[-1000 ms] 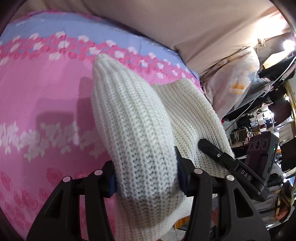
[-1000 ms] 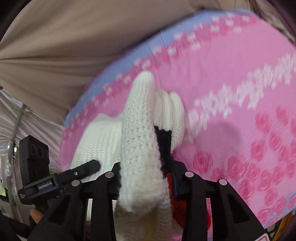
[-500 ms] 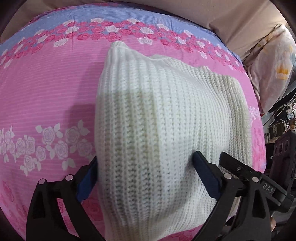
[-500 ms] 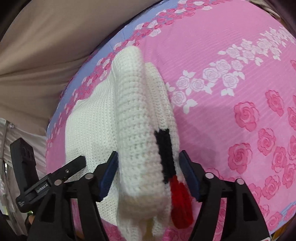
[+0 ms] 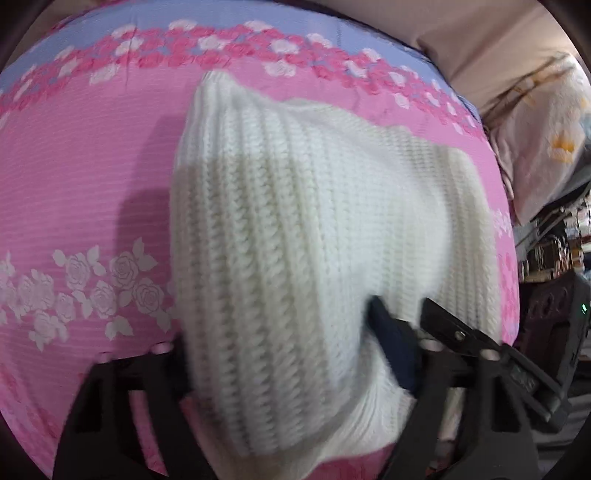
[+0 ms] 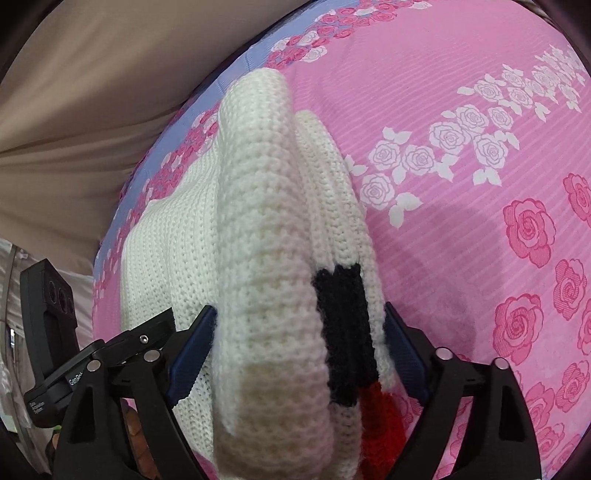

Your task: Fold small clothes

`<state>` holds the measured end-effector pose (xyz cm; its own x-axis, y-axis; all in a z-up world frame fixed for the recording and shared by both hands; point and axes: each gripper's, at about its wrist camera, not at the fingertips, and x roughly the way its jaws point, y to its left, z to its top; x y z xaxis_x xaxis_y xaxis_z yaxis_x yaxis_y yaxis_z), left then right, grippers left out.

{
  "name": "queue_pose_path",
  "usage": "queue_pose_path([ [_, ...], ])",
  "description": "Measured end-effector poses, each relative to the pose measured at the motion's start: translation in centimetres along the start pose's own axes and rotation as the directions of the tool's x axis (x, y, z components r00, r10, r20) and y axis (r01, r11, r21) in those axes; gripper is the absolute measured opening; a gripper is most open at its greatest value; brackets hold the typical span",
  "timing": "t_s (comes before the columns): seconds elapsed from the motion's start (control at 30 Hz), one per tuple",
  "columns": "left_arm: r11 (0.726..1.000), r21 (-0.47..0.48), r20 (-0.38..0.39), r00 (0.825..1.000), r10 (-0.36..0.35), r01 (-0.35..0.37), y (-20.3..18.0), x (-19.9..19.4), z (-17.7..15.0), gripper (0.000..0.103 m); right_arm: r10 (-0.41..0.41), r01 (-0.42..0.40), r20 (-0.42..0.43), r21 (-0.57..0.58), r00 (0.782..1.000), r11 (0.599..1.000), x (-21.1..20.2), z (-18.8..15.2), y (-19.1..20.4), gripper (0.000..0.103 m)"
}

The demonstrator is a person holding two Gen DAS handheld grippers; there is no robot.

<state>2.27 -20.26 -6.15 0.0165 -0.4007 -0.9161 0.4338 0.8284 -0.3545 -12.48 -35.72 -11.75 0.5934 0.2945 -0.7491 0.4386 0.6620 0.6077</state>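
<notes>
A cream knit sweater (image 5: 314,229) lies folded on the pink rose-print bedsheet (image 5: 85,177). Its near edge bulges up between the spread fingers of my left gripper (image 5: 291,350), which is open around it. In the right wrist view the sweater (image 6: 266,229) forms a thick fold with a black patch (image 6: 343,325) and a red patch (image 6: 380,417) on its right side. My right gripper (image 6: 295,350) is open, and its blue pads (image 6: 188,354) stand apart on either side of the fold. The other gripper (image 6: 48,325) shows at the lower left.
A beige cloth backdrop (image 6: 92,92) hangs behind the bed. A pale printed pillow (image 5: 546,140) lies at the far right of the bed, with cluttered shelves (image 5: 554,251) beyond the bed's right edge. The sheet's blue border (image 5: 221,22) runs along the far side.
Both grippers have gone from clamped on the sweater's near edge to open. The sweater has dropped from held up to lying spread on the sheet.
</notes>
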Motion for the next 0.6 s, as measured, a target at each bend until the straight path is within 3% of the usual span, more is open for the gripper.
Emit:
queue_pose_path([
  [0.03,1.0,0.019,-0.004,1.0,-0.013,0.013,-0.4,-1.0,0.0,0.05,0.027,-0.027,-0.005,0.03,1.0,0.999,0.1,0.5,0.1,0.057],
  [0.1,0.995,0.028,-0.016,0.995,-0.098,0.098,-1.0,-3.7,-0.1,0.047,0.048,-0.046,-0.018,0.083,0.999,0.995,-0.9,0.5,0.4,0.042],
  [0.2,0.979,0.026,-0.03,0.979,-0.201,0.202,-1.7,-8.3,-0.4,0.046,0.125,-0.123,-0.007,0.126,0.992,0.984,-4.1,0.3,1.7,0.039],
  [0.33,0.939,0.102,0.029,0.942,-0.333,0.329,-3.5,-16.0,-1.8,0.047,0.147,-0.15,0.059,0.043,0.987,0.988,-11.2,-1.1,5.3,0.039],
  [0.47,0.886,0.284,0.171,0.89,-0.423,0.367,-6.2,-25.4,-2.8,0.047,0.196,-0.168,0.221,-0.14,0.955,0.976,-20.3,-3.1,10.2,0.039],
  [0.53,0.858,0.377,0.269,0.845,-0.462,0.349,-7.1,-30.8,-3.1,0.047,0.236,-0.163,0.315,-0.242,0.919,0.957,-24.9,-3.7,13.3,0.039],
  [0.57,0.844,0.425,0.327,0.814,-0.48,0.327,-7.4,-34.0,-3.3,0.048,0.264,-0.165,0.354,-0.285,0.897,0.944,-26.7,-3.9,14.8,0.039],
  [0.6,0.834,0.458,0.365,0.79,-0.493,0.309,-7.4,-36.3,-3.5,0.048,0.302,-0.167,0.401,-0.338,0.865,0.926,-28.7,-3.9,16.7,0.039],
])
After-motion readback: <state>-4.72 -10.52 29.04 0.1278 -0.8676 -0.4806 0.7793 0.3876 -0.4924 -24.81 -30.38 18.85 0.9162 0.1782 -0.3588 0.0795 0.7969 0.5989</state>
